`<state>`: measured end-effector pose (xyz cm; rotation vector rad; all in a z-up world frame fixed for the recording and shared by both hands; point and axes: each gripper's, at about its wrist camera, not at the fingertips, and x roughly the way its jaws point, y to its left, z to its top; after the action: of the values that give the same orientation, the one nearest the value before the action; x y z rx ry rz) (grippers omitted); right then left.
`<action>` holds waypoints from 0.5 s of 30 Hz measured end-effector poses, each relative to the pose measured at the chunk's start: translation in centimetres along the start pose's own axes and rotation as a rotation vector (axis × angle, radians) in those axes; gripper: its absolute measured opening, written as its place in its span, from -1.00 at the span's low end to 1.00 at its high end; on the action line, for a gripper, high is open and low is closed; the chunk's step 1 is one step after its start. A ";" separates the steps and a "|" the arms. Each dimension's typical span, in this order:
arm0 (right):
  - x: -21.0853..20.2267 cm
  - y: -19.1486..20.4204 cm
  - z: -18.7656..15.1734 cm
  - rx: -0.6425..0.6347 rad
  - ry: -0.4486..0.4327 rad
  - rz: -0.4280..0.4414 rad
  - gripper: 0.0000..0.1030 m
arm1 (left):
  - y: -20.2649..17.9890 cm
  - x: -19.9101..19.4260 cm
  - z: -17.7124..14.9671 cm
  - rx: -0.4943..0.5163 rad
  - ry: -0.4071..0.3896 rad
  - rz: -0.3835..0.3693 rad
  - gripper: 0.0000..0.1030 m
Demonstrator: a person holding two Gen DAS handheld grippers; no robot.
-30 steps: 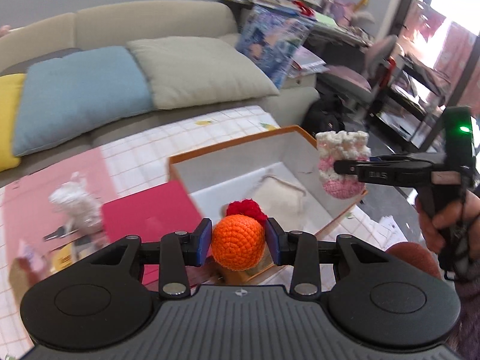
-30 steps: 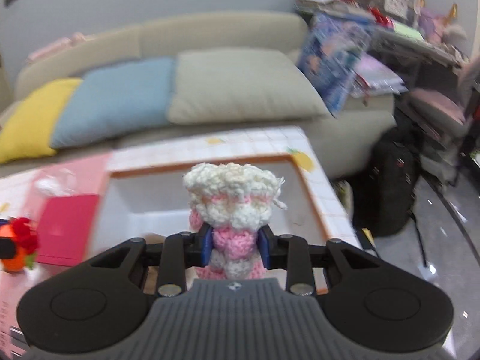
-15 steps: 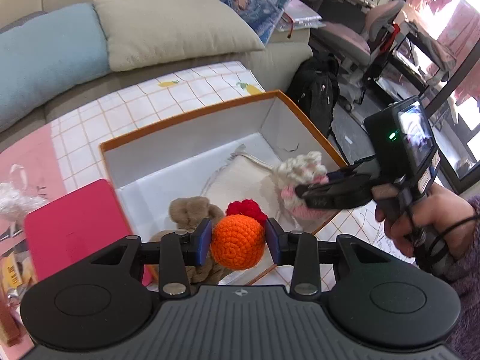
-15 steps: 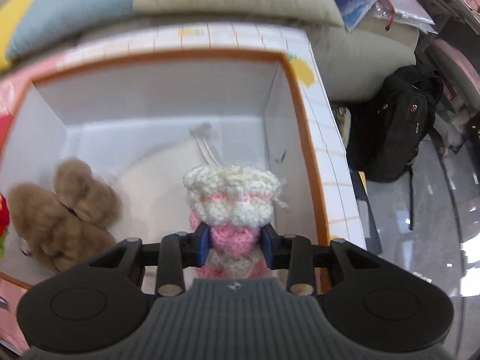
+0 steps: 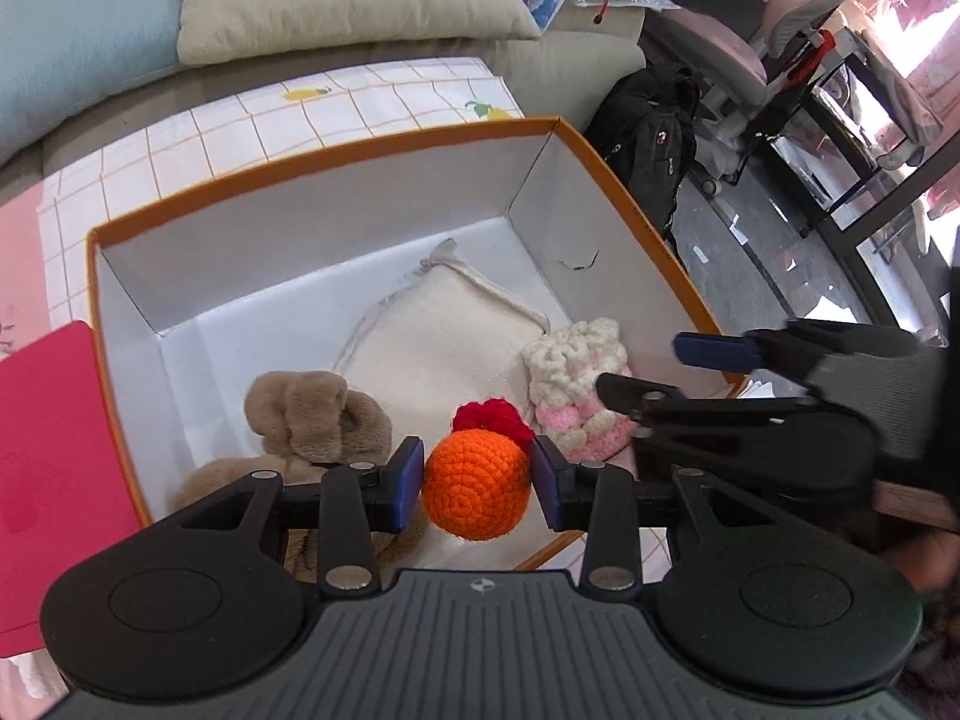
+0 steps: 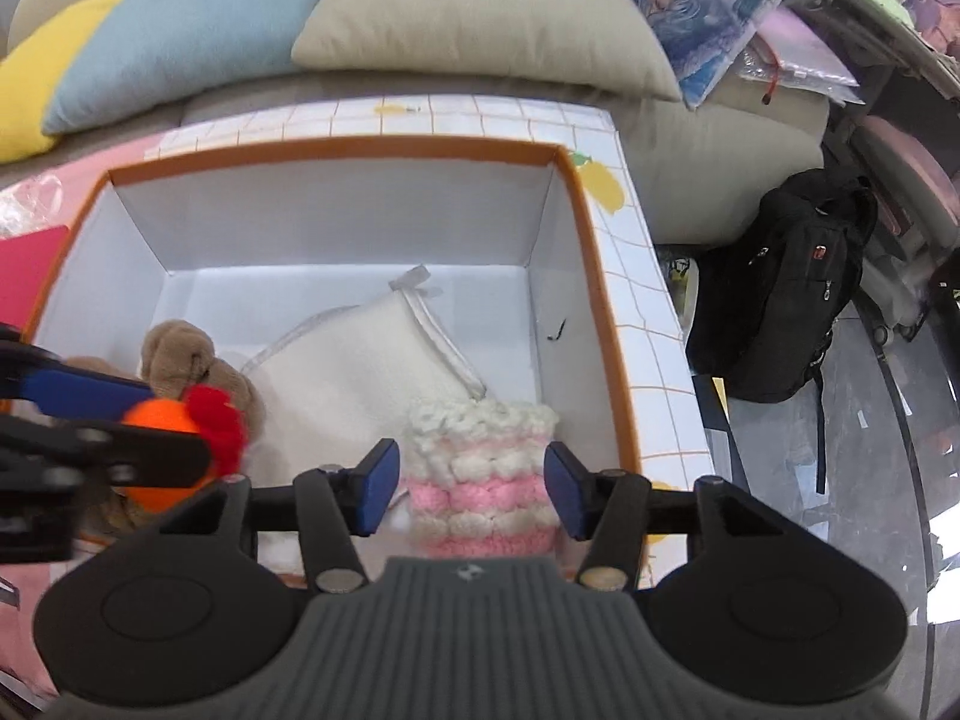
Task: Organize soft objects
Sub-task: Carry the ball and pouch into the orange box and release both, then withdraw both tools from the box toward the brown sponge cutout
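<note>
Both our grippers have dropped over the orange-rimmed white cardboard box [image 6: 606,324]. Our right gripper [image 6: 471,489] has just been opening, pads apart beside the pink-and-cream crocheted pouch [image 6: 480,480] inside. Our left gripper [image 5: 477,483] clamps the orange crocheted ball [image 5: 474,492].

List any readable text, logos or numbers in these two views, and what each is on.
No text can be read here.
Orange box: small print on the right rim, too small to read.
Black backpack: red emblem, no letters legible.
Left gripper and right gripper: small round housing marks, no words.
</note>
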<state>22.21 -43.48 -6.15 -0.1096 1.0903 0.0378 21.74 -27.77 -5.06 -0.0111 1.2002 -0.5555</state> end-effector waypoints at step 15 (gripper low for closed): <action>-2.1 0.6 -1.3 0.042 -0.038 0.013 0.10 | 0.9 -1.2 -0.8 -0.022 0.008 -0.007 -0.12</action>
<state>20.05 -43.00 -4.91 -0.0643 1.0535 0.0286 21.10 -26.27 -4.55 -0.0323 1.2148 -0.5489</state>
